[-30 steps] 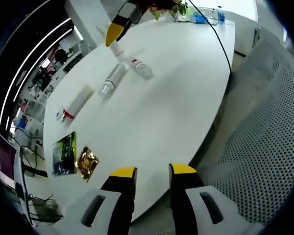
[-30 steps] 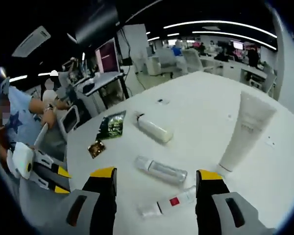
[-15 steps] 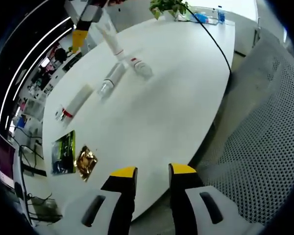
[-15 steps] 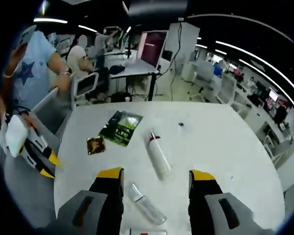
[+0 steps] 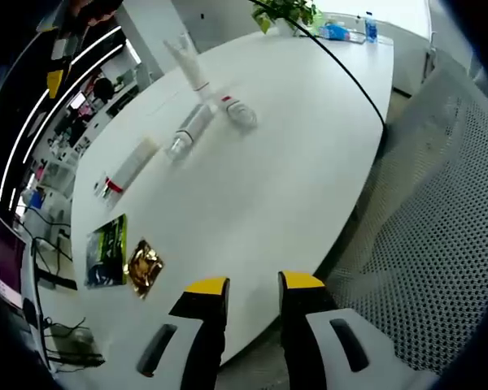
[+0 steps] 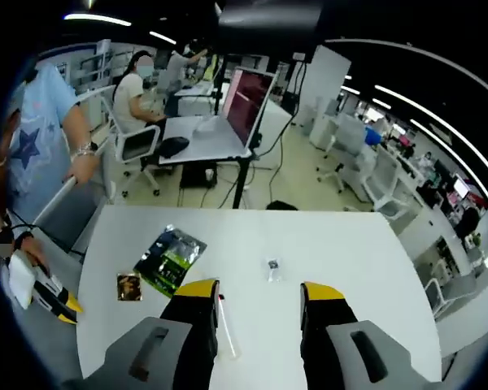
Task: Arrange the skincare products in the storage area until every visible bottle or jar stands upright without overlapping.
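A white tube [image 5: 191, 65] stands upright at the far end of the white table [image 5: 293, 162]. Near it lie a red-capped bottle [image 5: 238, 114], a clear bottle [image 5: 187, 130] and a longer white bottle [image 5: 130, 166], all on their sides. My left gripper [image 5: 254, 286] hangs open over the table's near edge, holding nothing. My right gripper [image 6: 259, 292] is open high above the table, with a lying white bottle [image 6: 225, 329] showing between its jaws far below. The right gripper's yellow tip [image 5: 55, 81] appears at the upper left in the left gripper view.
A green packet [image 5: 107, 250] and a gold packet [image 5: 144, 266] lie near the table's end. A mesh chair [image 5: 439, 244] stands beside the table. A person in a blue shirt [image 6: 32, 154] holds the left gripper [image 6: 41, 288]. A desk with a monitor [image 6: 244, 101] stands beyond.
The right gripper rose and pulled away from the tube and bottles, so its view now shows the table's far end. In the left gripper view it swept leftward. Bottles stayed put.
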A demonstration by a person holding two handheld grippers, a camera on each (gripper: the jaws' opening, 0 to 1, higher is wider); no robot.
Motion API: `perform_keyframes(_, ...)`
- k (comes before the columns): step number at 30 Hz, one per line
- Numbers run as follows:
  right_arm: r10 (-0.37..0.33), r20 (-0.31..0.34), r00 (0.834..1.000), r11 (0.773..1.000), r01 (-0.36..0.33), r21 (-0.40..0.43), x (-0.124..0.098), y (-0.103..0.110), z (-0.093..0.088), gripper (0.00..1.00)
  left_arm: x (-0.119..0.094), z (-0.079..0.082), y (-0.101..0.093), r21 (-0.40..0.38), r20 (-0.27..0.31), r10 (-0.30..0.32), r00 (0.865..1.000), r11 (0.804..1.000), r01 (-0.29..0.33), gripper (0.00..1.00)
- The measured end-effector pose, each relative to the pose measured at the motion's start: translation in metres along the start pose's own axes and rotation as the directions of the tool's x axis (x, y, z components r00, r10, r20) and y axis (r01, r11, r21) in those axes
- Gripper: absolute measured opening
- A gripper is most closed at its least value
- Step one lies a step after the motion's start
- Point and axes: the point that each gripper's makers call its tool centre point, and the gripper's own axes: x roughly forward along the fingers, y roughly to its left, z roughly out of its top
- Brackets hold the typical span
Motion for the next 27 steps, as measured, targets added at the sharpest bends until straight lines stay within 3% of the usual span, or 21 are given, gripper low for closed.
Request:
perform_keyframes(2, 0.016, -0.037, 0.999, 0.998, -0.018, -0.055, 0.012, 0.001, -0.003, 0.37, 0.000, 0.000, 0.000, 0.001, -0.002, 0.001, 1.000, 1.000, -0.001, 0.26)
perform_keyframes(4, 0.073, -0.079, 0.994, 0.996, -0.076, -0.049, 0.029, 0.013, -0.013, 0.43, 0.001, -0.002, 0.000, -0.007, -0.010, -0.002, 1.000, 1.000, 0.002, 0.26)
perform_keyframes(6, 0.111, -0.171, 0.979, 0.990, -0.124, -0.073, 0.049, 0.022, -0.034, 0.46, 0.001, -0.003, 0.000, -0.008, -0.013, -0.001, 1.000, 1.000, 0.001, 0.26)
perform_keyframes(9, 0.166, -0.240, 0.956, 0.978, -0.190, -0.081, 0.072, 0.034, -0.055, 0.46, 0.001, -0.002, 0.001, -0.016, -0.011, 0.001, 1.000, 1.000, -0.001, 0.24)
perform_keyframes(12, 0.196, -0.279, 0.940, 0.973, -0.222, -0.066, 0.090, 0.042, -0.070, 0.56, 0.001, -0.004, 0.002, -0.025, -0.016, 0.004, 1.000, 1.000, -0.004, 0.23)
perform_keyframes(14, 0.200, -0.290, 0.936, 0.971, -0.229, -0.069, 0.102, 0.043, -0.079, 0.54, 0.001, -0.003, 0.002, -0.026, -0.014, 0.006, 1.000, 1.000, -0.006, 0.21)
perform_keyframes(17, 0.257, -0.350, 0.901, 0.960, -0.279, -0.013, 0.115, 0.049, -0.102, 0.54, 0.001, -0.004, 0.000, -0.041, -0.012, -0.006, 1.000, 0.999, 0.005, 0.19)
perform_keyframes(20, 0.256, -0.350, 0.901, 0.961, -0.277, -0.011, 0.125, 0.045, -0.112, 0.52, 0.001, 0.002, -0.001, -0.063, 0.022, -0.015, 1.000, 0.998, 0.016, 0.18)
perform_keyframes(22, 0.285, -0.359, 0.889, 0.956, -0.289, 0.041, 0.131, 0.048, -0.122, 0.52, 0.001, -0.001, -0.001, -0.066, 0.008, -0.016, 1.000, 0.998, 0.016, 0.18)
perform_keyframes(27, 0.302, -0.395, 0.868, 0.948, -0.315, 0.035, 0.135, 0.051, -0.136, 0.53, 0.002, -0.003, -0.005, -0.063, 0.004, -0.030, 1.000, 0.998, 0.030, 0.15)
